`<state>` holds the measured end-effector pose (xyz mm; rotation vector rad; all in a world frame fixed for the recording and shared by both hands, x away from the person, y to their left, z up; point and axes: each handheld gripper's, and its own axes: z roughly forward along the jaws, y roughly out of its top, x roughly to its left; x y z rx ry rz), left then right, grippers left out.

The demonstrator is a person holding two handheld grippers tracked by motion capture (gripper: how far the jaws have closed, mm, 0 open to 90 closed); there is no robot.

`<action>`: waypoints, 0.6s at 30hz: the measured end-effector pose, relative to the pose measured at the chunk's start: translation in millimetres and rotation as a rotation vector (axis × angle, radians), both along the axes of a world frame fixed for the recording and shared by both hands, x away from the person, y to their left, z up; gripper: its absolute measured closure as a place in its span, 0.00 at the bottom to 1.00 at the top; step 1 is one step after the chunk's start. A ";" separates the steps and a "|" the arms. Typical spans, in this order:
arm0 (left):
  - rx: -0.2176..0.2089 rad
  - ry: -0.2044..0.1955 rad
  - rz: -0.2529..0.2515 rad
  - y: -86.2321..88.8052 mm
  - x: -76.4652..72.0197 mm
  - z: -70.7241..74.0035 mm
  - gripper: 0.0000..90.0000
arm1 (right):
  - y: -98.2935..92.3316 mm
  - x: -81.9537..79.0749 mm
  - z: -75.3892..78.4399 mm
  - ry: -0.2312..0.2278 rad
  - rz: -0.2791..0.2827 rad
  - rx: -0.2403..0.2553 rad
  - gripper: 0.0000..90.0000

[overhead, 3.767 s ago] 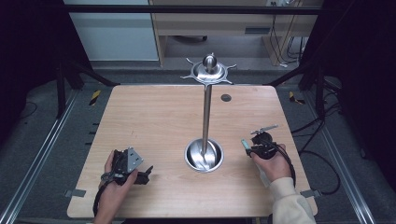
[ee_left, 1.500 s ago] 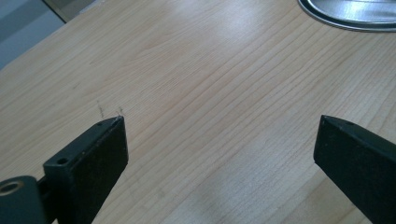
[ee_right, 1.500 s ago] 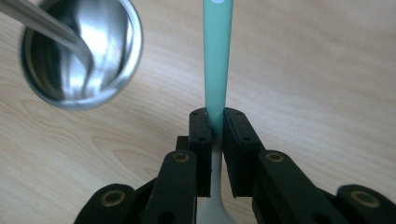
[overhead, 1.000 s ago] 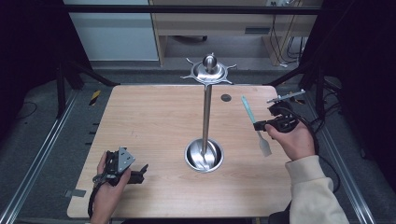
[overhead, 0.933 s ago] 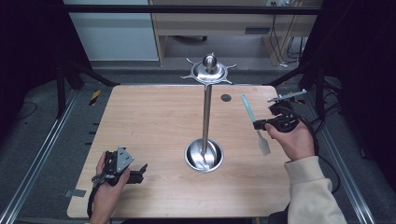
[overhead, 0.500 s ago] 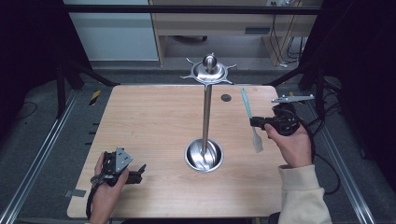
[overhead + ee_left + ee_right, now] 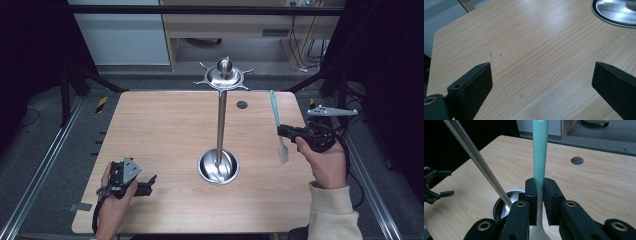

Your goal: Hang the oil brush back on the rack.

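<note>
Steel stand [image 7: 220,125] beside held spatula [image 7: 278,125] (table hole [image 7: 242,105] beyond)

From where the right gripper [image 7: 537,195] looks, the green spatula [image 7: 540,152] runs off the top edge, so its handle end is lost, and its pale blade is cut by the bottom edge. The stretch between the jaws is covered by them. The steel stand's pole [image 7: 477,160] leaves at the top left corner. In the left gripper view the stand's base [image 7: 615,12] is clipped at the upper right. From above, the small dark round mark [image 7: 242,105] on the counter [image 7: 160,130] is too small to make out.
</note>
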<state>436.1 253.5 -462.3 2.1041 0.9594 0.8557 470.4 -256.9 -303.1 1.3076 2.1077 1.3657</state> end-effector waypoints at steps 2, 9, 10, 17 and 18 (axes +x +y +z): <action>-0.002 -0.001 0.001 0.2 -0.1 0.2 0.03 | -0.6 -4.2 3.7 -0.024 0.005 0.005 0.91; 0.010 0.000 -0.004 -1.2 1.1 0.2 0.03 | -4.0 -12.1 10.9 -0.059 0.015 0.028 0.91; 0.005 -0.003 -0.004 -1.7 1.3 -0.2 0.03 | -4.6 -13.1 12.5 -0.066 0.019 0.029 0.91; 0.010 -0.002 -0.008 -2.1 1.9 -0.2 0.03 | -5.5 -22.7 22.1 -0.105 0.042 0.065 0.91; 0.016 -0.001 -0.010 -2.2 1.8 0.0 0.03 | -4.4 -23.9 23.0 -0.108 0.049 0.074 0.91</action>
